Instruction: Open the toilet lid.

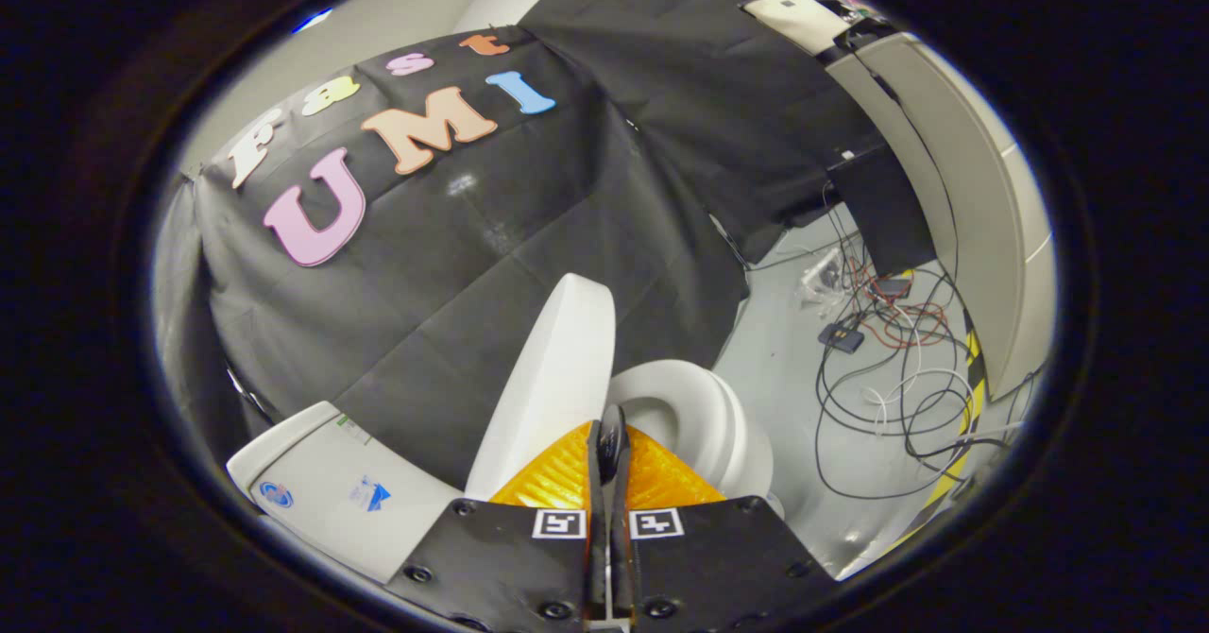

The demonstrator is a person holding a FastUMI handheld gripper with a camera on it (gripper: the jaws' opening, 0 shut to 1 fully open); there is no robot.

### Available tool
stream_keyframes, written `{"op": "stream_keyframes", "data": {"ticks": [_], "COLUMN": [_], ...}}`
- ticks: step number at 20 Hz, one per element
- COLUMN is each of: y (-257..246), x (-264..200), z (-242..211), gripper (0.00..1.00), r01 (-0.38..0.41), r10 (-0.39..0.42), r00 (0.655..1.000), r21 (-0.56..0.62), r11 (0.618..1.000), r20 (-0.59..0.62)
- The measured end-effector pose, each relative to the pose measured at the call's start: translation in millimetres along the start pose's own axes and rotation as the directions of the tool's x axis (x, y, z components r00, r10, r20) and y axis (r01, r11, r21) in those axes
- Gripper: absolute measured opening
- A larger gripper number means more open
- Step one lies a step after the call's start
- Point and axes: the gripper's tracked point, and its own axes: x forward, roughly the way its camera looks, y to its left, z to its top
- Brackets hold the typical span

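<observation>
The white toilet lid (557, 368) stands raised and tilted, just ahead of my left finger, and its lower edge runs down behind that finger. Beyond my right finger lies the white seat ring (699, 406) over the bowl, uncovered. My gripper (611, 436) is shut, its fingers almost touching, with only a narrow dark slit between them. The lid's near edge comes down right at the fingertips, and I cannot tell if it touches them. The white tank top (321, 482), with small stickers on it, sits left of the fingers.
Black cloth (529, 236) hangs behind the toilet. On the grey floor (784, 378) to the right lie tangled cables (897, 368) and small devices, with yellow-black tape (968, 397) and a pale wall panel (973, 198) beyond.
</observation>
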Motion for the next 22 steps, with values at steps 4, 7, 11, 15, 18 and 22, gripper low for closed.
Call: {"op": "stream_keyframes", "data": {"ticks": [4, 7, 11, 15, 18, 22], "y": [41, 65, 89, 121, 142, 188], "x": [-11, -20, -27, -34, -41, -50], "z": [16, 23, 28, 30, 33, 36], "gripper": [0.01, 0.01, 0.01, 0.01, 0.01, 0.01], "r01": [-0.015, -0.014, -0.009, -0.024, -0.041, -0.112], "r10": [0.017, 0.018, 0.013, 0.027, 0.041, 0.129], "r00": [1.0, 0.999, 1.0, 1.0, 0.999, 0.991], "r21": [-0.068, -0.13, -0.198, -0.296, -0.37, -0.373], "r11": [0.998, 0.991, 0.98, 0.955, 0.928, 0.921], "r20": [0.025, 0.028, 0.018, 0.005, -0.008, 0.023]}}
